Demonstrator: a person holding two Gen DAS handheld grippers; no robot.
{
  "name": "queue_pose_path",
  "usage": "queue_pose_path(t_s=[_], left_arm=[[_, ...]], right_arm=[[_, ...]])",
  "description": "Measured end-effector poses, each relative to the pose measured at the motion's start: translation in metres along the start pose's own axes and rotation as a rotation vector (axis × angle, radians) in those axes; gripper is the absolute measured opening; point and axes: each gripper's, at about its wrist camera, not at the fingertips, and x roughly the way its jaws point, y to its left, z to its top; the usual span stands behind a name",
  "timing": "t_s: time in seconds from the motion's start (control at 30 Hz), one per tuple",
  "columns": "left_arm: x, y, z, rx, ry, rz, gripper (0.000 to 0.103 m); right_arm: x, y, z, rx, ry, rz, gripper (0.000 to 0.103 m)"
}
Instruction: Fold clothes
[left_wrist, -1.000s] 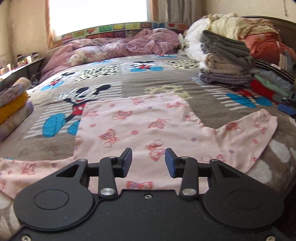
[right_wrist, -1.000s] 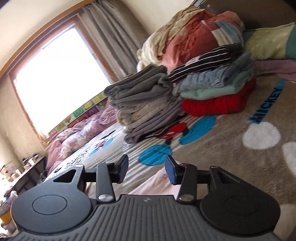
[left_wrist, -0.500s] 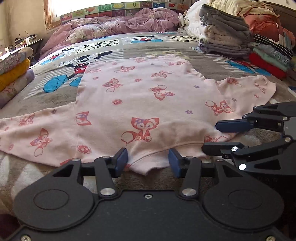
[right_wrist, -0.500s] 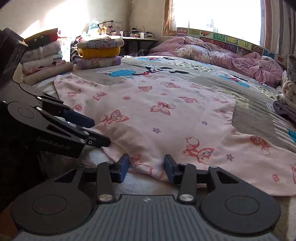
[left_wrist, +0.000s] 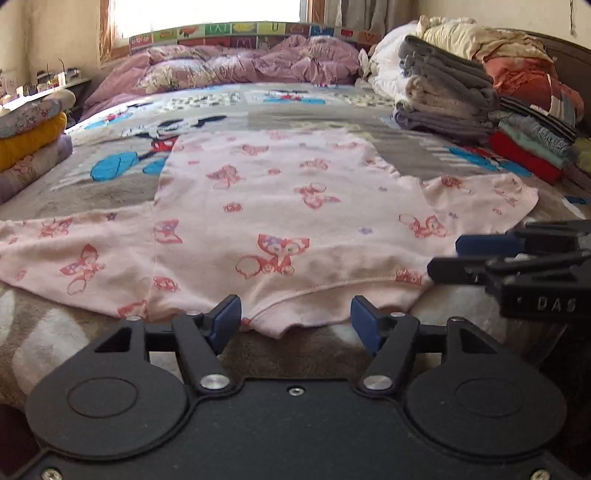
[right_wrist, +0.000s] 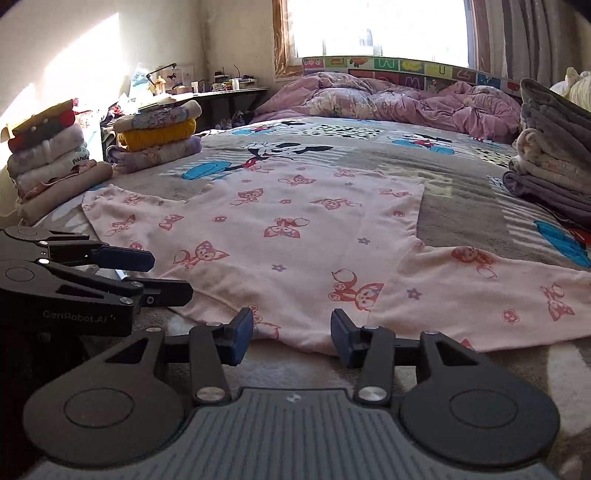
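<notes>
You are in a home bedroom. A bed (left_wrist: 110, 192) with a cartoon-mouse blanket (right_wrist: 295, 147) fills the view, a rumpled purple quilt (left_wrist: 240, 70) heaped at its far end under a bright window (right_wrist: 376, 26) with curtains (right_wrist: 524, 37). Stacks of folded clothes (left_wrist: 443, 99) sit on the right, more (right_wrist: 159, 136) on the left, near a cluttered desk (right_wrist: 221, 90).

1. 1 pink shirt (left_wrist: 280, 206) spread flat on the bed.
2. 2 grippers: left gripper (left_wrist: 295, 321), right gripper (right_wrist: 291, 334).
3. 2 folded stacks left: near stack (right_wrist: 51, 162), far stack (right_wrist: 159, 138).
4. 2 folded stacks right: grey stack (left_wrist: 447, 99), red-bottomed stack (left_wrist: 532, 140).
</notes>
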Motion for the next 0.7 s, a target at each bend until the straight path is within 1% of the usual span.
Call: queue_pose_path(t_s=[0.07, 0.13, 0.23, 0.3, 0.4, 0.47, 0.57, 0.63, 0.7], left_arm=[[-0.002, -0.005, -0.003, 0.033, -0.010, 0.012, 0.075], [-0.008, -0.007, -0.003, 0.030, -0.028, 0.014, 0.076], [-0.024, -0.006, -0.002, 0.020, -0.118, -0.004, 0.077], [-0.034, -0.003, -0.001, -0.007, -0.173, -0.010, 0.077], [-0.039, 0.006, 0.003, -0.063, -0.204, -0.011, 0.078], [-0.040, 0.012, 0.004, -0.096, -0.206, -0.006, 0.079], [-0.041, 0.018, 0.006, -0.136, -0.211, 0.005, 0.079], [-0.042, 0.022, 0.007, -0.155, -0.203, -0.008, 0.079], [-0.044, 0.023, 0.008, -0.161, -0.193, -0.006, 0.079]], right_arm=[[-0.005, -0.017, 0.003, 0.137, -0.016, -0.002, 0.048], [-0.010, -0.034, 0.002, 0.272, -0.029, -0.018, 0.050], [-0.020, -0.065, -0.008, 0.520, -0.049, -0.067, 0.053], [-0.028, -0.084, -0.019, 0.679, -0.065, -0.092, 0.053], [-0.038, -0.102, -0.033, 0.853, -0.095, -0.105, 0.056], [-0.042, -0.106, -0.037, 0.914, -0.111, -0.112, 0.058], [-0.041, -0.106, -0.034, 0.949, -0.122, -0.094, 0.065], [-0.037, -0.105, -0.034, 0.947, -0.126, -0.061, 0.066], [-0.030, -0.103, -0.039, 0.940, -0.109, -0.015, 0.066]])
